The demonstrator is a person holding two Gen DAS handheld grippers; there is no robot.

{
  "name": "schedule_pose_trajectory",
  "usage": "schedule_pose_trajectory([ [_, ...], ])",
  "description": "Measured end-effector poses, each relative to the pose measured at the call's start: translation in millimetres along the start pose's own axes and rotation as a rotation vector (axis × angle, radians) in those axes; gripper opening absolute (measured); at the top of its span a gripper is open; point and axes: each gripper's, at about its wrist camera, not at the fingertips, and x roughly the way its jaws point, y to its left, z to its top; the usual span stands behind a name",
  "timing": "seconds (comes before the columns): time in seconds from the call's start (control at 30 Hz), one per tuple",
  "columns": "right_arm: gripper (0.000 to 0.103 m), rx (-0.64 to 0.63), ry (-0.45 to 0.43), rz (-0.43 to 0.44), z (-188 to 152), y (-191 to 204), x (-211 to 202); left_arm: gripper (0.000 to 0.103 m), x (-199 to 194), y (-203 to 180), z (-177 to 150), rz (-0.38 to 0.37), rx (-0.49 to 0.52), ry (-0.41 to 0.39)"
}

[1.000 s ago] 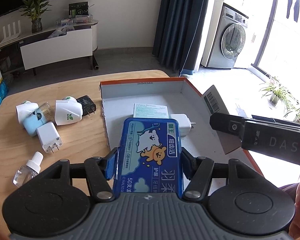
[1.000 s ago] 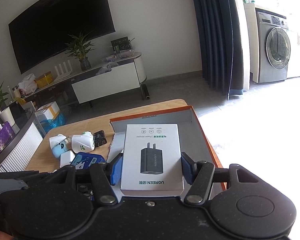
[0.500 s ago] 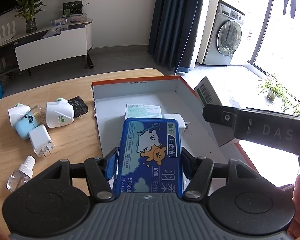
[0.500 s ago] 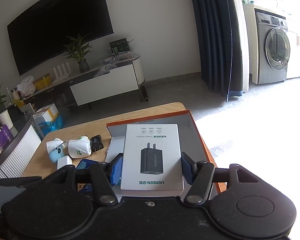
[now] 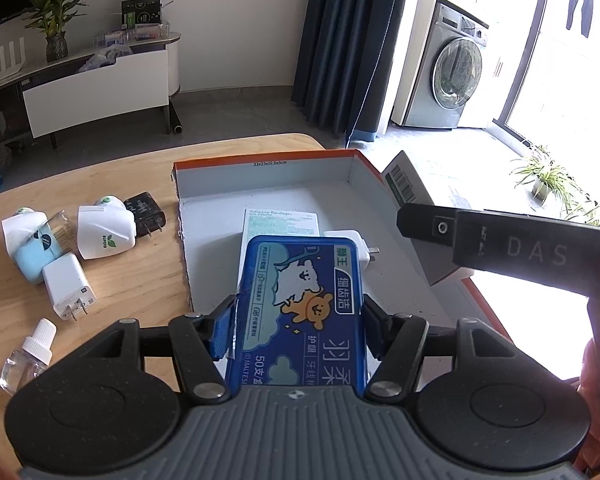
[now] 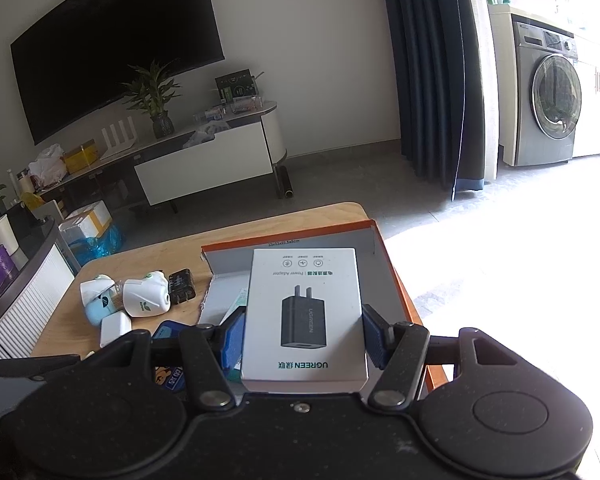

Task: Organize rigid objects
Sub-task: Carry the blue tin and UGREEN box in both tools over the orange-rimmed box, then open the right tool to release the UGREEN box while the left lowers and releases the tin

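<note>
Our left gripper (image 5: 298, 320) clamps the blue floss-pick tin (image 5: 300, 312) above the orange-edged box (image 5: 260, 160); our right gripper (image 6: 304, 336) clamps the UGREEN adapter box (image 6: 304, 312) beside it; lowering together, they could collide.

Table (image 5: 112, 280): light wood, matt. Blue tin (image 5: 300, 304): glossy. Charger box (image 6: 304, 312): matt white card. Tray (image 5: 260, 178): grey cardboard.

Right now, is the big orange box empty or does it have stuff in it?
Not empty. Inside the orange-rimmed cardboard box lie a white bandage packet and a white plug charger on its grey floor.
</note>
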Motion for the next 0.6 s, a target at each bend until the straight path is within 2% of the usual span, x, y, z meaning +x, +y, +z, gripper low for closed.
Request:
schedule_pose_trajectory([
  [0.6, 0.071, 0.008, 0.037, -0.006, 21, -9, 41, 0.063, 21, 1, 18, -0.010, -0.012, 0.011],
])
